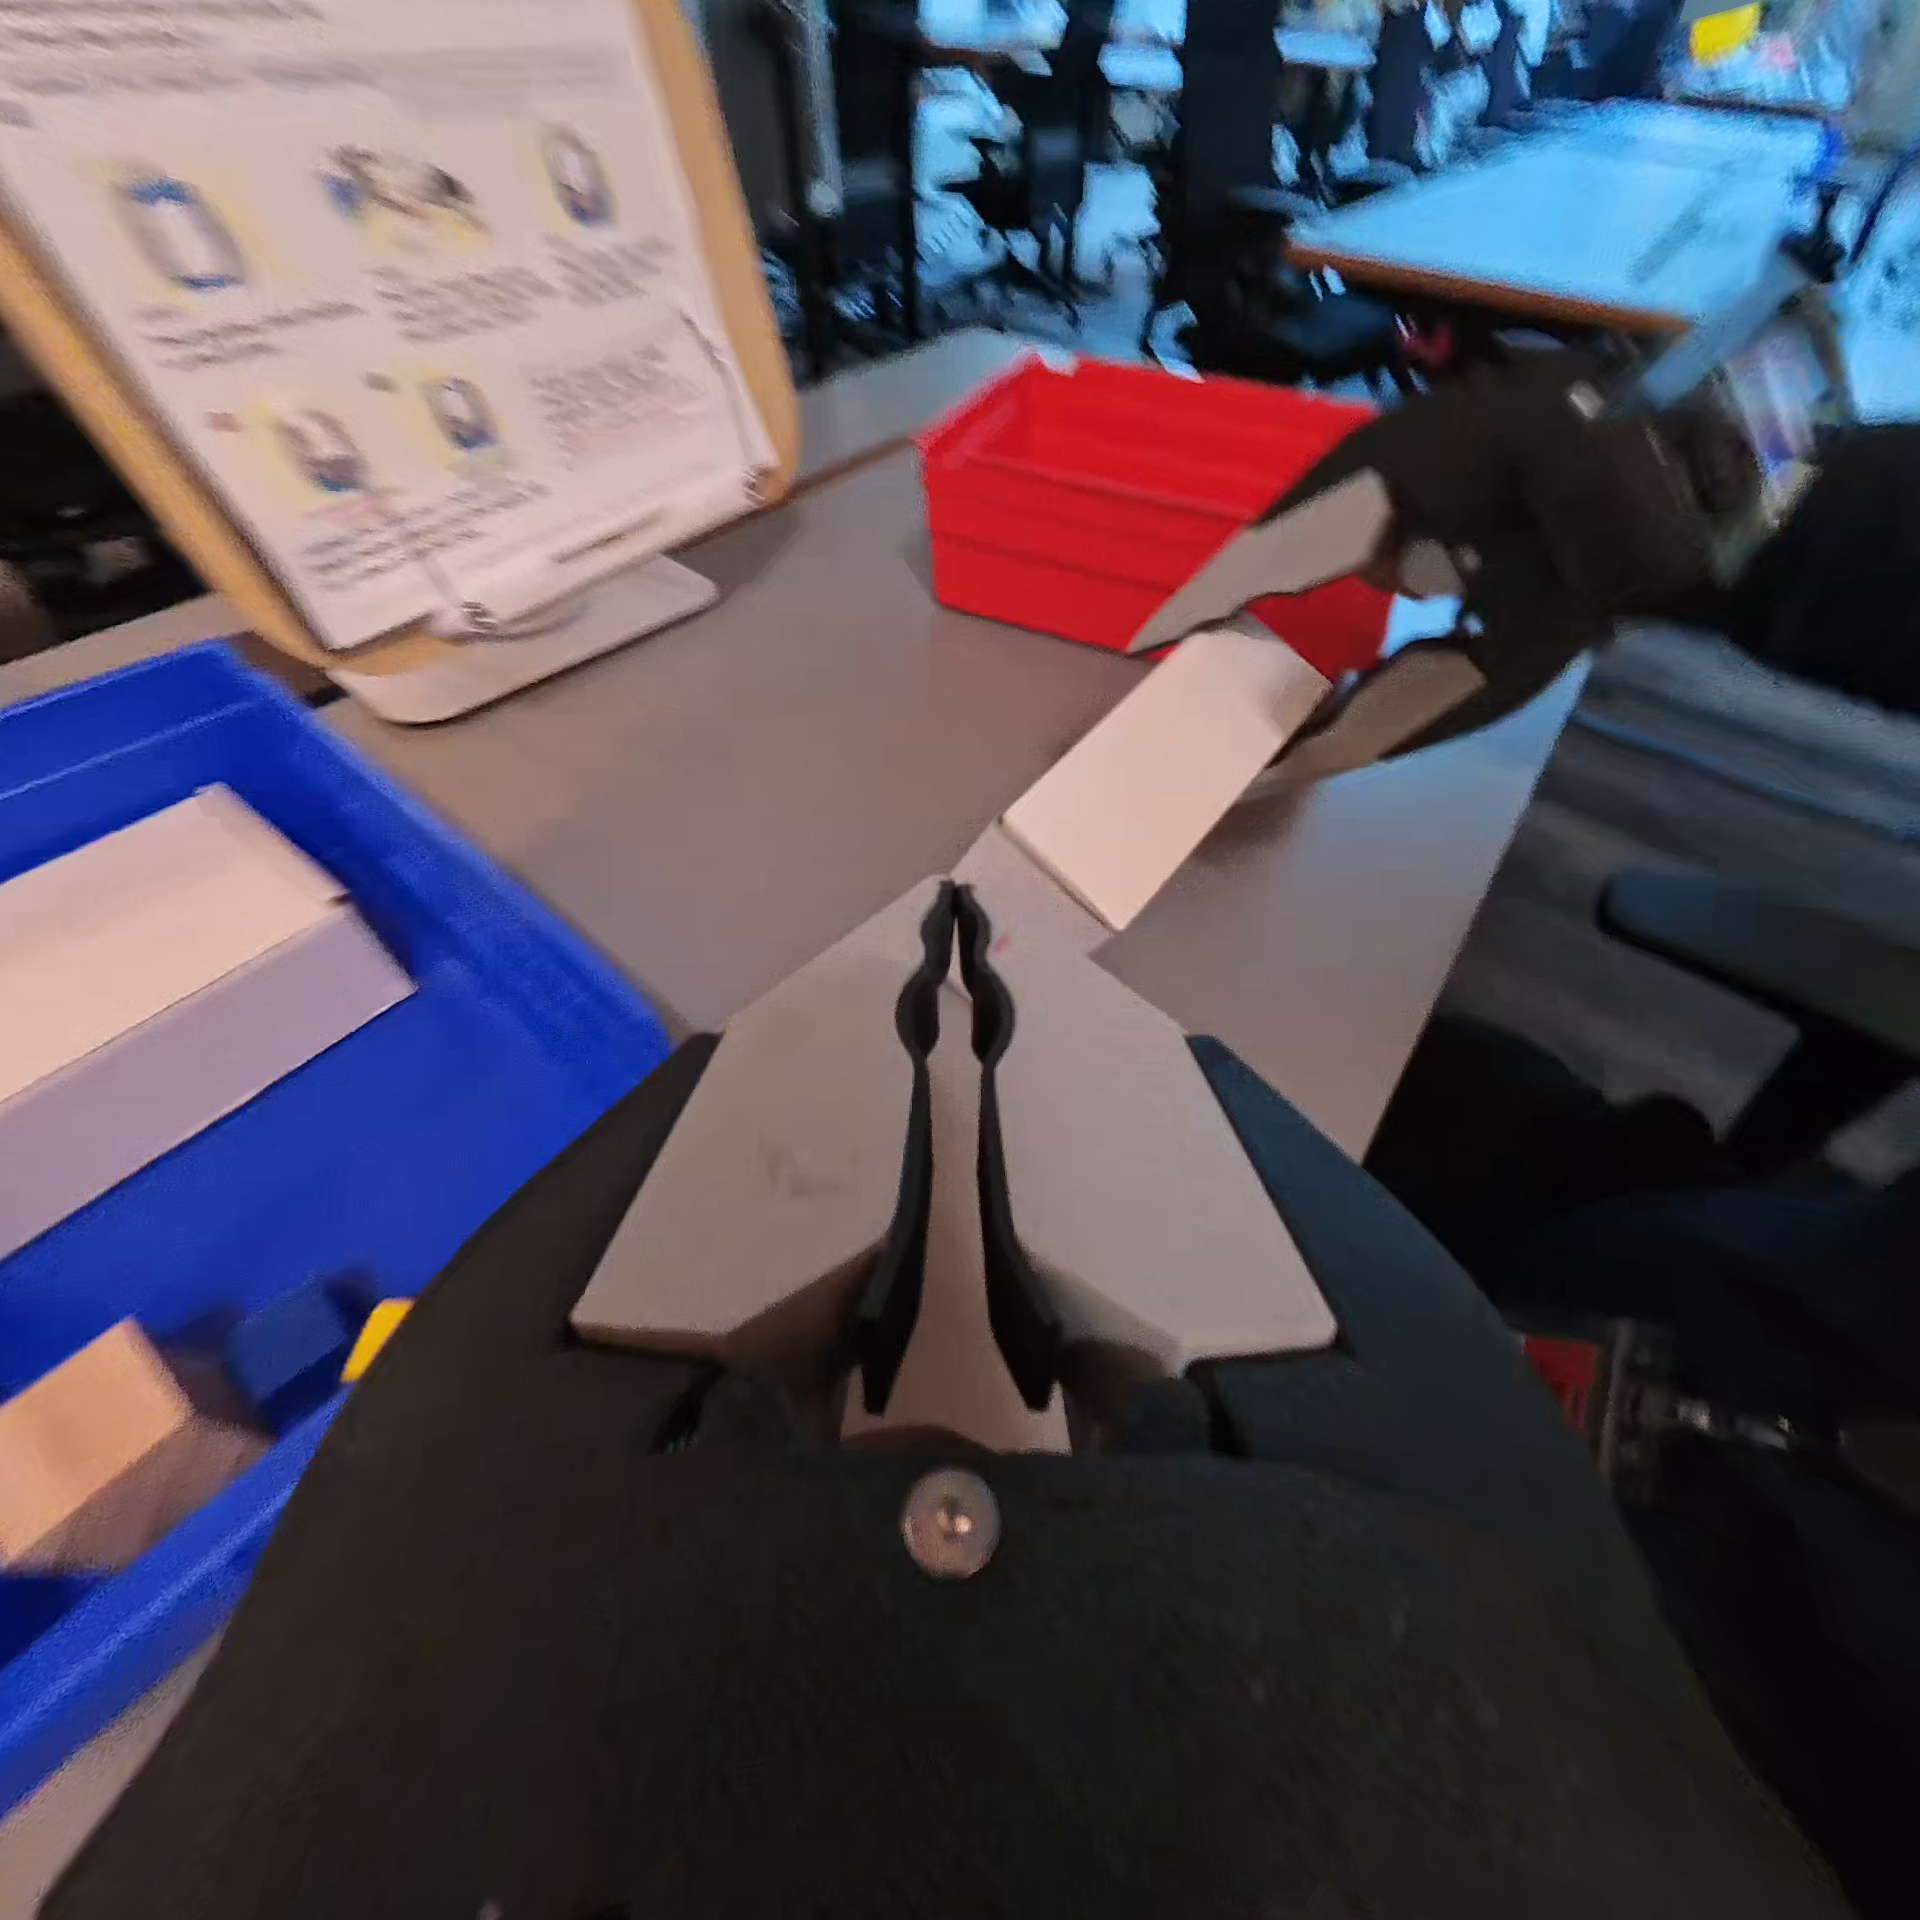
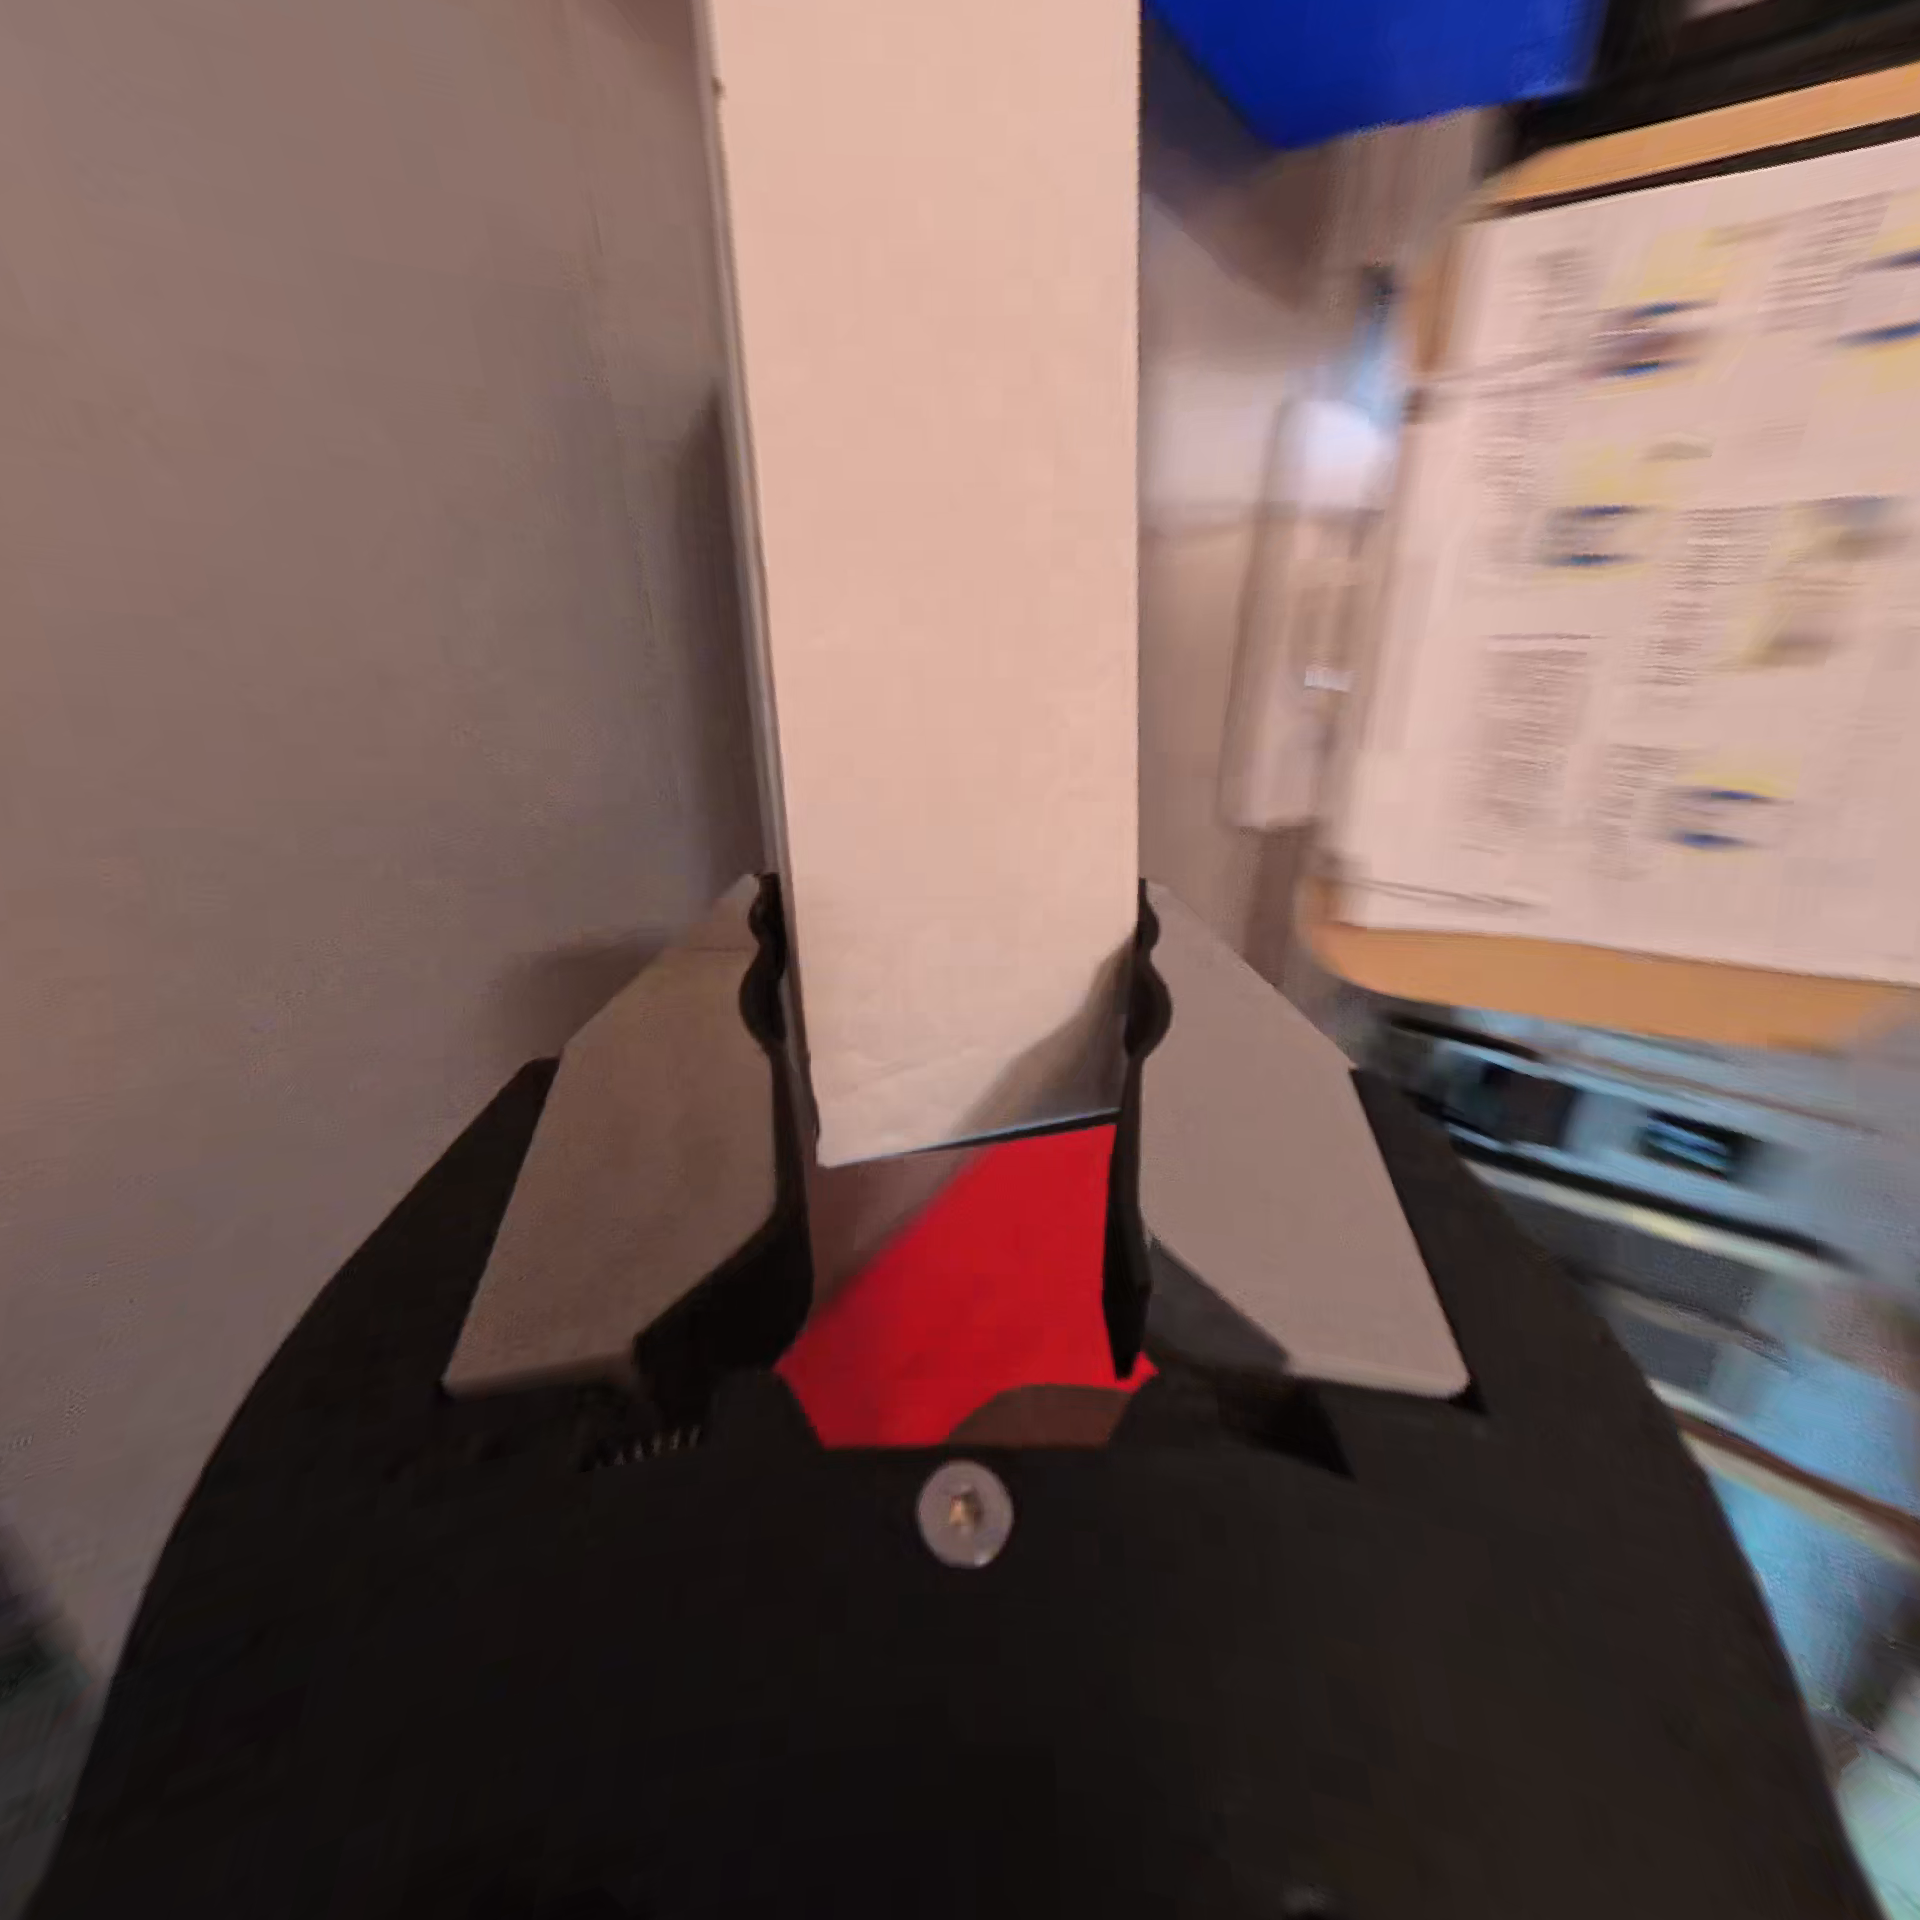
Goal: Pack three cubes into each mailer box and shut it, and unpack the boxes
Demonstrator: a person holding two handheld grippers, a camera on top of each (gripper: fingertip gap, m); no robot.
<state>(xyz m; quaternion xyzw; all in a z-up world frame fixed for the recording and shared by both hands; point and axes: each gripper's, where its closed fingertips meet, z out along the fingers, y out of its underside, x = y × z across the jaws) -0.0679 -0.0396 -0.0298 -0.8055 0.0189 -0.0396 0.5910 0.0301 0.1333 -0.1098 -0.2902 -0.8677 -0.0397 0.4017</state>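
My right gripper (image 2: 951,904) is shut on one end of a long white mailer box (image 2: 935,520), which is closed. In the left wrist view the box (image 1: 1164,769) slants over the grey table (image 1: 727,748), with the right gripper (image 1: 1340,655) at its far end, by the red bin (image 1: 1122,488). My left gripper (image 1: 956,904) is shut and holds nothing, its tips just short of the box's near end. A blue bin (image 1: 468,987) at the left holds another white mailer box (image 1: 156,935) and a wooden cube (image 1: 83,1444), a blue cube (image 1: 281,1351) and a yellow cube (image 1: 384,1325).
An instruction board (image 1: 395,312) on a white stand rises at the back left of the table; it also shows in the right wrist view (image 2: 1662,520). The red bin (image 2: 956,1278) lies under my right gripper. The table edge runs along the right, with a dark chair (image 1: 1714,935) beyond.
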